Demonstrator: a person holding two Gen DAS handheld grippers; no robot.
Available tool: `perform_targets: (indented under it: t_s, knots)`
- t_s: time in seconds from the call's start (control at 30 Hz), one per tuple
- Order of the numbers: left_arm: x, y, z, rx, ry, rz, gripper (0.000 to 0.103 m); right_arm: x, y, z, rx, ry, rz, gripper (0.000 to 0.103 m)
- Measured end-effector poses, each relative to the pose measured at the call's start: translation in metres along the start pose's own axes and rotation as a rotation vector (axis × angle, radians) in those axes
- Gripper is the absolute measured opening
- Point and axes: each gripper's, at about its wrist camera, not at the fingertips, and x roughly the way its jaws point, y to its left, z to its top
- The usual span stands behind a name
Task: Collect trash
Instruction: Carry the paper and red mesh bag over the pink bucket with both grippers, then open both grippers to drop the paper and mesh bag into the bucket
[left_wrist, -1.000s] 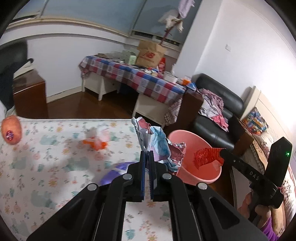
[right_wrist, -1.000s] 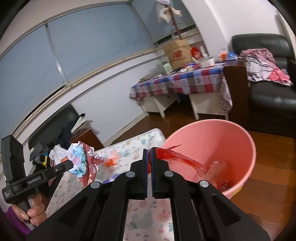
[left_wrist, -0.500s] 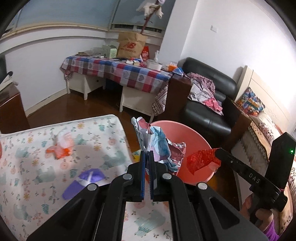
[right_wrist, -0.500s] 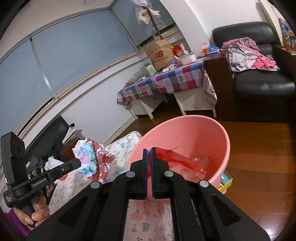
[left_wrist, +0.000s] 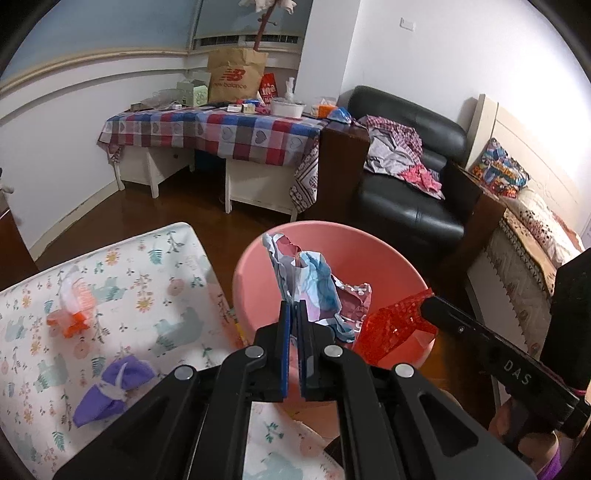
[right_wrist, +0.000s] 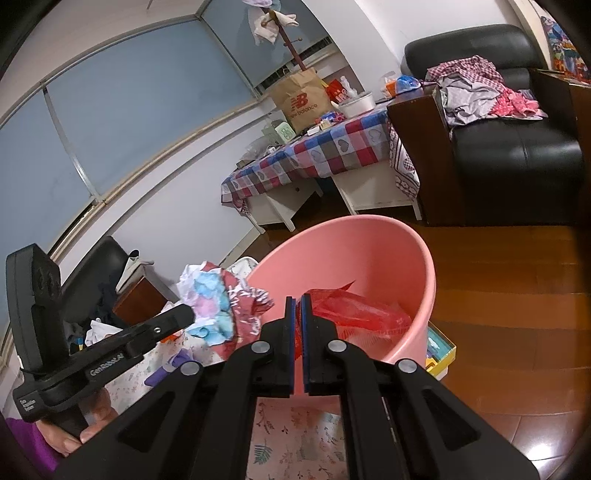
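Observation:
My left gripper (left_wrist: 291, 310) is shut on a crumpled blue, white and red paper wad (left_wrist: 314, 284), held over the near-left rim of the pink bin (left_wrist: 369, 243). In the right wrist view the same paper wad (right_wrist: 218, 306) hangs at the bin's left rim (right_wrist: 369, 225). My right gripper (right_wrist: 298, 306) is shut on a red plastic wrapper (right_wrist: 354, 314) that reaches inside the bin; in the left wrist view this red wrapper (left_wrist: 391, 328) sits at the right gripper's tip. On the floral sheet (left_wrist: 155, 295) lie an orange scrap (left_wrist: 72, 314) and a purple scrap (left_wrist: 114, 384).
A checked-cloth table (left_wrist: 221, 129) with a paper bag and clutter stands behind the bin. A black armchair (left_wrist: 406, 199) with clothes is to the right, a bed (left_wrist: 524, 258) beyond it. A colourful box (right_wrist: 439, 347) lies on the wood floor beside the bin.
Both grippers have swung toward the pink bin with their trash still held. The paper wad now hangs over the bin's rim, and the red wrapper has sunk deeper inside the bin.

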Motion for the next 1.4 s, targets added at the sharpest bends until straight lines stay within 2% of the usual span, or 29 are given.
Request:
perform_targets:
  t_s: [0.4, 0.5, 0.6, 0.63, 0.67, 0.8, 0.87, 0.93, 1.03, 1.4]
  knots:
    - [0.027, -0.01, -0.002, 0.016, 0.038, 0.018, 0.003, 0.01, -0.008, -0.006, 0.016, 0.029, -0.015, 0.003]
    - [0.028, -0.011, -0.003, 0.019, 0.041, 0.021, 0.007, 0.011, -0.009, -0.006, 0.02, 0.032, -0.017, 0.003]
    - [0.028, -0.011, -0.003, 0.017, 0.041, 0.021, 0.02, 0.012, -0.01, -0.006, 0.024, 0.038, -0.022, 0.003]
    - [0.027, -0.011, -0.003, 0.017, 0.041, 0.021, 0.031, 0.013, -0.01, -0.006, 0.024, 0.042, -0.022, 0.003]
    - [0.027, -0.011, -0.003, 0.018, 0.036, 0.022, 0.036, 0.013, -0.009, -0.007, 0.024, 0.047, -0.023, 0.003]
    - [0.027, -0.013, -0.004, 0.029, 0.03, 0.014, 0.038, 0.014, -0.007, -0.007, 0.022, 0.059, -0.029, 0.004]
    - [0.026, -0.013, -0.004, 0.034, 0.024, 0.011, 0.042, 0.015, -0.006, -0.007, 0.021, 0.068, -0.033, 0.006]
    - [0.023, -0.014, -0.005, 0.04, 0.017, 0.008, 0.043, 0.015, -0.005, -0.008, 0.022, 0.075, -0.037, 0.019]
    - [0.017, -0.014, -0.007, 0.045, 0.008, 0.006, 0.044, 0.012, -0.003, -0.008, 0.021, 0.067, -0.037, 0.03]
    - [-0.009, -0.009, -0.012, 0.025, -0.018, 0.005, 0.045, 0.001, 0.016, -0.008, -0.025, 0.059, -0.033, 0.031]
